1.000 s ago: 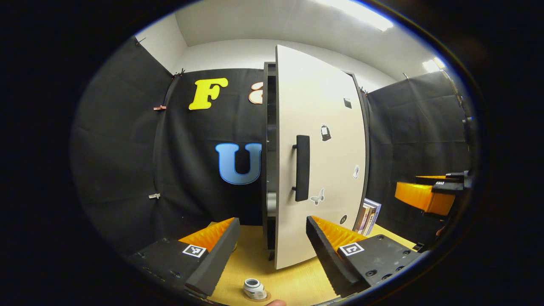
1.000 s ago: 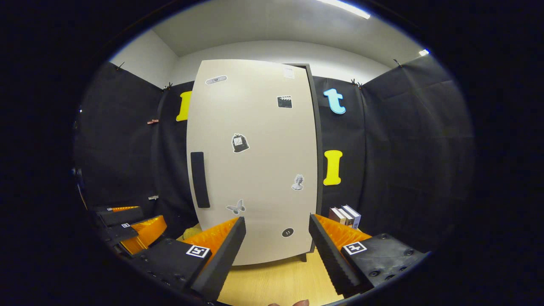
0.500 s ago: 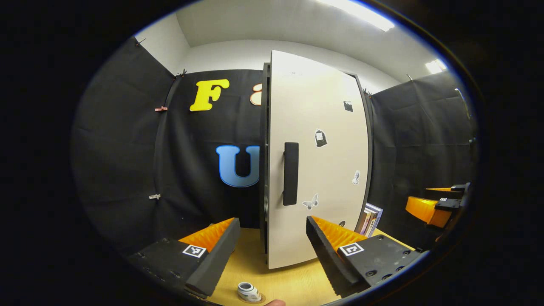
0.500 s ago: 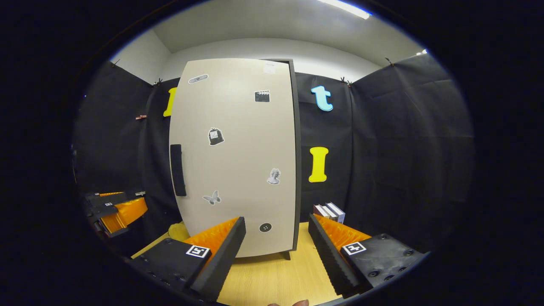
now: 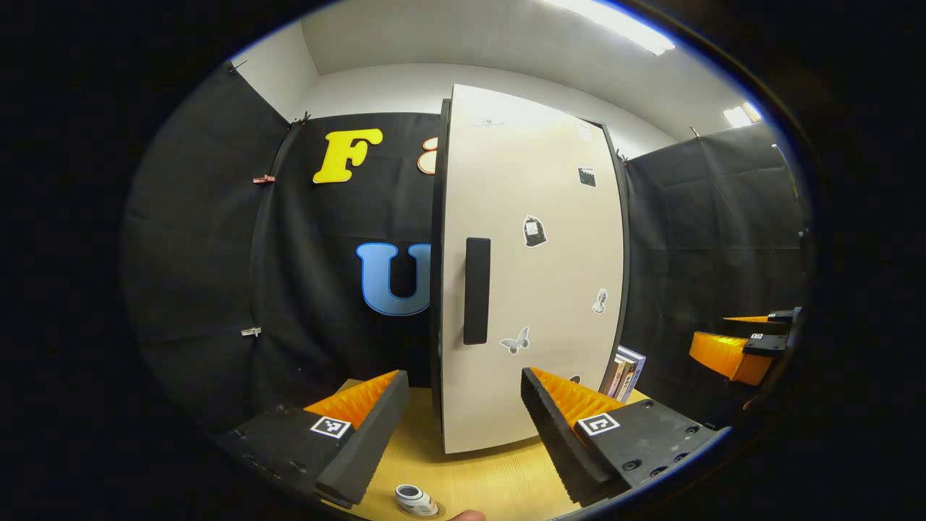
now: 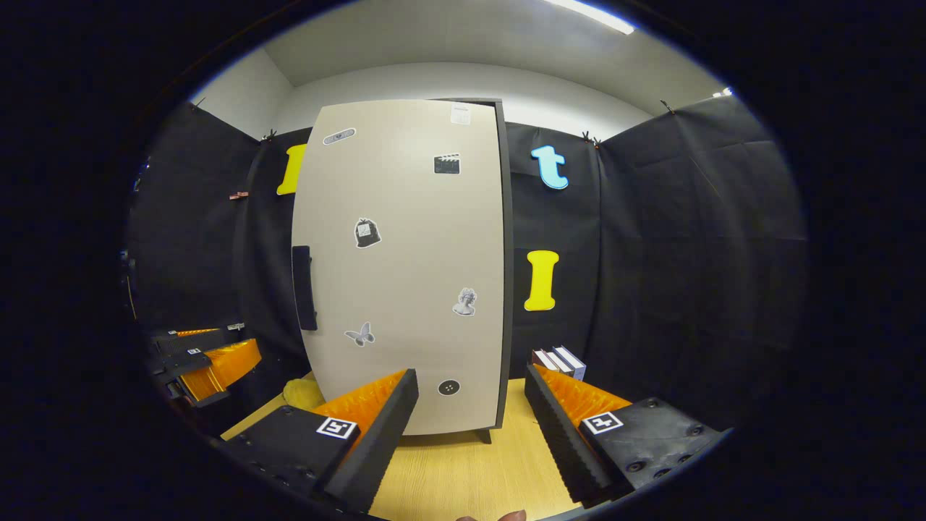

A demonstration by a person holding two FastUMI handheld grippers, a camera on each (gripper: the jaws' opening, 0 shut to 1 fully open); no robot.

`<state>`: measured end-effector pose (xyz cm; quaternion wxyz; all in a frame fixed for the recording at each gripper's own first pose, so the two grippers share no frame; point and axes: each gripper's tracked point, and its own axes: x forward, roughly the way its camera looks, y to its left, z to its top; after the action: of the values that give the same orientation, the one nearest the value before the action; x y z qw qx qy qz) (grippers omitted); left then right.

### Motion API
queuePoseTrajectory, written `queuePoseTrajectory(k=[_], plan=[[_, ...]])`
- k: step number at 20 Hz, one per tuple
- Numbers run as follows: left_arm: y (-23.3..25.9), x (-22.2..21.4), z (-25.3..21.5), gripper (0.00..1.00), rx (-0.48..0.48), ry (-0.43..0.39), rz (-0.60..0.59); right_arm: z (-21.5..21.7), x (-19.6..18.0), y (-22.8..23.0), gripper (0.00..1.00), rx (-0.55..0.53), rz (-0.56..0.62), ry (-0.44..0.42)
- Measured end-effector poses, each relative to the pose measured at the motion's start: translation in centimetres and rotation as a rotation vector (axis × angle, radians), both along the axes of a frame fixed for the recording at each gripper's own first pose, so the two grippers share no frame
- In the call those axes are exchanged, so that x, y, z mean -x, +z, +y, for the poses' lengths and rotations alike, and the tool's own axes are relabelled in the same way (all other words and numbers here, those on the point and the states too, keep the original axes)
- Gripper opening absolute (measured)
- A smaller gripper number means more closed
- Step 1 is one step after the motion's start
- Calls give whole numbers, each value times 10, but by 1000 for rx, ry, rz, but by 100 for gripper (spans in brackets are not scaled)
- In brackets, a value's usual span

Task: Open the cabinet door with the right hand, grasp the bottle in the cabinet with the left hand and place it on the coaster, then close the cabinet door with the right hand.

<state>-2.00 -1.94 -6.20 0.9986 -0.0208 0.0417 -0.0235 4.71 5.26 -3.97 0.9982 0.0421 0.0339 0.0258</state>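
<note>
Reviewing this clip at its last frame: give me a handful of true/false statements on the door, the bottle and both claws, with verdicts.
1. The cabinet door is shut. True.
2. The left claw grips the bottle. False: it is open and empty; the bottle stands on the table below it.
3. The right claw holds the door handle. False: it is open, clear of the handle.
4. Books stand right of the cabinet. True.

We see both views bright and sharp, lit from ceiling strip lights (image 5: 615, 22) overhead. Glare washes the top of the cabinet door (image 5: 532, 289). Fisheye bends its straight edges, and the rims fall dark.
</note>
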Motion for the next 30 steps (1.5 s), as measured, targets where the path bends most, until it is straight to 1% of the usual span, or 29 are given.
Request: queuePoseTrajectory(k=[8, 16, 24, 30], plan=[[2, 1, -7, 98, 8, -20, -11, 1, 1, 3, 97, -6, -12, 3], [3, 2, -16, 98, 15, -11, -20, 1, 0, 5, 97, -34, -23, 16], [3, 2, -27, 98, 0, -3, -20, -17, -5, 1, 97, -32, -21, 2], [2, 5, -31, 98, 4, 3, -13, -20, -5, 1, 97, -29, -19, 13]])
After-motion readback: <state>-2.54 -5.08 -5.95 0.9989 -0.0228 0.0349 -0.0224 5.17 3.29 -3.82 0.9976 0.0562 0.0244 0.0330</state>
